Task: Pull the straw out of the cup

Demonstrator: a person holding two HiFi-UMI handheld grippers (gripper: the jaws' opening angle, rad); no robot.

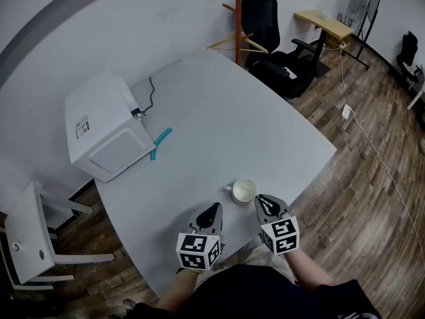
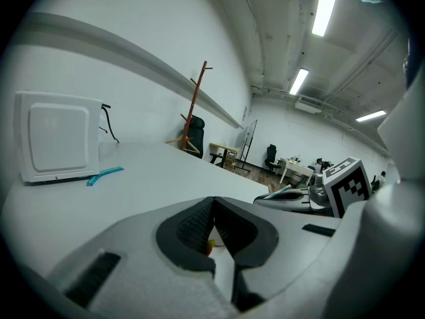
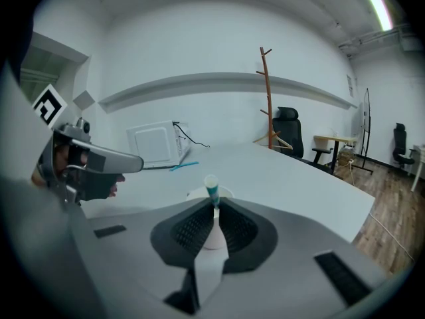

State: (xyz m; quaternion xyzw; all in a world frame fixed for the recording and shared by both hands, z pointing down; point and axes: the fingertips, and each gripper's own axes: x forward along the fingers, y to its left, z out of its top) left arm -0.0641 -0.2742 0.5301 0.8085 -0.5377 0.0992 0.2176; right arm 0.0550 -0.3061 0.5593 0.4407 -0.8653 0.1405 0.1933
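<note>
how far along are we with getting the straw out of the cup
Nothing is finished: the straw stands in the cup. In hand: the right gripper looks closed on the straw just above the rim. The left gripper is shut, off to the side. Left to do: lift the straw clear.

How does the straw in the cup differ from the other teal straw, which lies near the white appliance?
The straw in the cup stands nearly upright; the loose straw lies flat on the table. The first sits between the right gripper's jaw tips; the loose straw lies free beside the white appliance. Both are teal.
</note>
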